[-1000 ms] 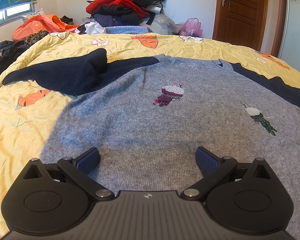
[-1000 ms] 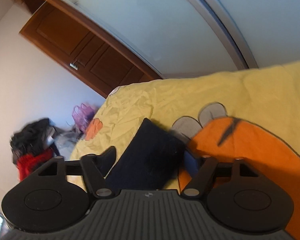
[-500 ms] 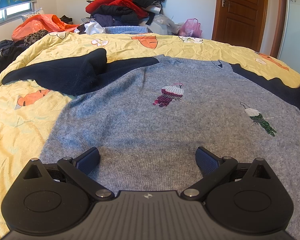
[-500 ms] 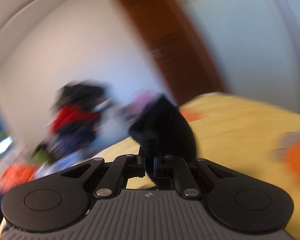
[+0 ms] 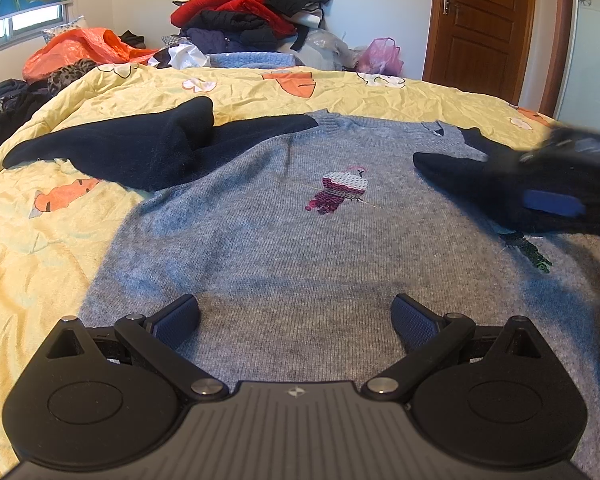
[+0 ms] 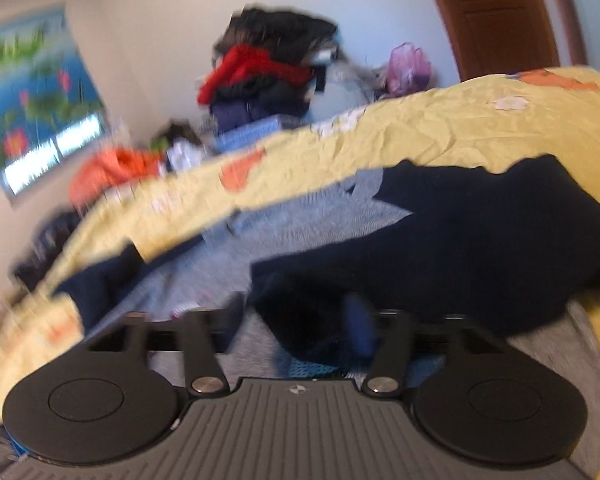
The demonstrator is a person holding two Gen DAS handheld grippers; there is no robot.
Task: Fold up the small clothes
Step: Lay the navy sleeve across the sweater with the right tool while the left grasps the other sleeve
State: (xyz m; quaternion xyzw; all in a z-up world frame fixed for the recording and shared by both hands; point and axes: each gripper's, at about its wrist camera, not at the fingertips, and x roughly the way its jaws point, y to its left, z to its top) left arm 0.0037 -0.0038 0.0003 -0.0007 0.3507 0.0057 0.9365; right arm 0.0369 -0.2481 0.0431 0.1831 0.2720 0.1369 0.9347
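Sleeve point(image 6: 440, 248) between opening right hand-held gripper point(image 6: 300, 320) jaws — left hand-held gripper point(image 5: 296, 316) open, empty.

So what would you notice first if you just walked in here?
A big grey sweater with sparkly birds lies spread on the yellow bedspread. The right gripper is opening over its dark sleeve, now laid across the sweater's chest. Behind the bed, a clothes pile towers against the wall.

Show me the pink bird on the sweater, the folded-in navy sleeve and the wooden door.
pink bird point(image 5: 338, 192), left wrist view, its body.
navy sleeve point(image 5: 460, 172), left wrist view, cuff end.
wooden door point(image 5: 482, 24), left wrist view, upper panel.
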